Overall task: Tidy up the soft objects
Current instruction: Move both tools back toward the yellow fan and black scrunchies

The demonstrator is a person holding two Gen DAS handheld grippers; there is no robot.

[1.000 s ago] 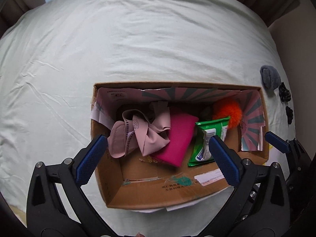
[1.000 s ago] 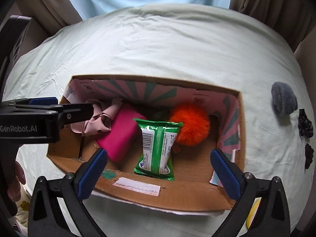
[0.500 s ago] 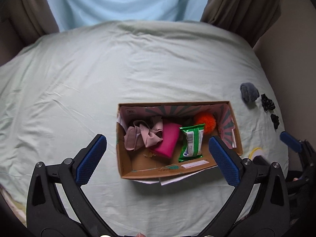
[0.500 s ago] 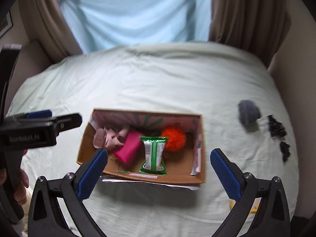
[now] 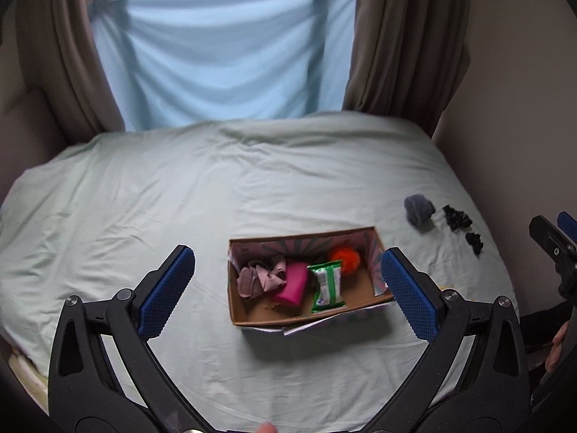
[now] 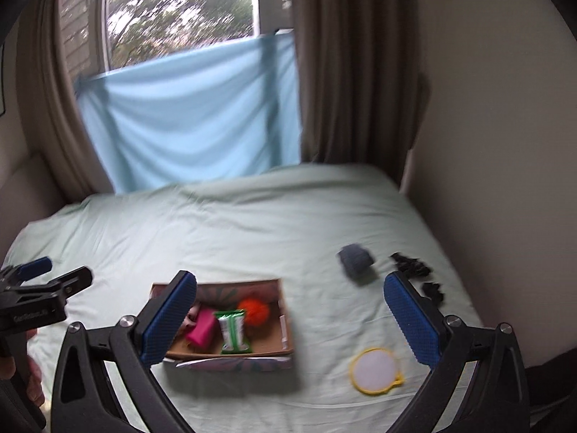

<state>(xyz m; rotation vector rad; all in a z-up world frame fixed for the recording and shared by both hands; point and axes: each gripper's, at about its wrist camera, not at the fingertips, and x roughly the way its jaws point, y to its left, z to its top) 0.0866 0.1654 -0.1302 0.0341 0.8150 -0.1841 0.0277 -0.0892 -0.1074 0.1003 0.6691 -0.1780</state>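
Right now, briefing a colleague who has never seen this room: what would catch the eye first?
An open cardboard box sits mid-bed on the pale green sheet, holding a fuzzy orange pom-pom, a green wipes packet and a magenta pouch. Right of it lies a grey-blue fuzzy scrunchie.

The left gripper and the right gripper both hang high with jaws spread wide (nothing between the blue pads).

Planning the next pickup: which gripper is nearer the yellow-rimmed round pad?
Right. The right gripper hovers over the round pad; the left gripper hangs above the box, further left.
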